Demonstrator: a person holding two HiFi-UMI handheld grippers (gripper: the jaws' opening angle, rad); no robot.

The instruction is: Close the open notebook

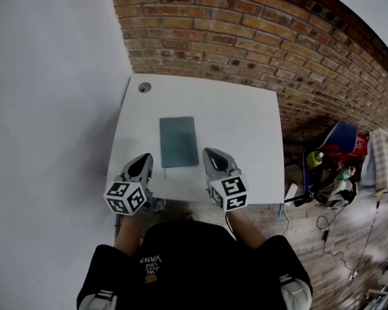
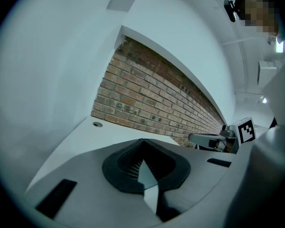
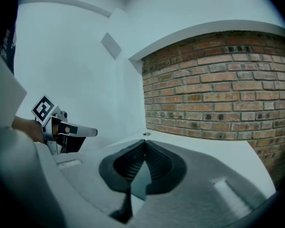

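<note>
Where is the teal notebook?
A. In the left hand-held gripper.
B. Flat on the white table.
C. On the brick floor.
B: the notebook lies flat on the table, its near end between the left hand-held gripper and right hand-held gripper, both shut on nothing.

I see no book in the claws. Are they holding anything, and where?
Nothing is held: left gripper and right gripper are shut and empty; the notebook lies closed on the table, untouched.

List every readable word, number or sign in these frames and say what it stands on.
"VANS": on the shirt, upside down in the head view.
Smaller print beside it: too small to read.
Marker cubes: patterns only, no words.
Notebook: no print visible.
</note>
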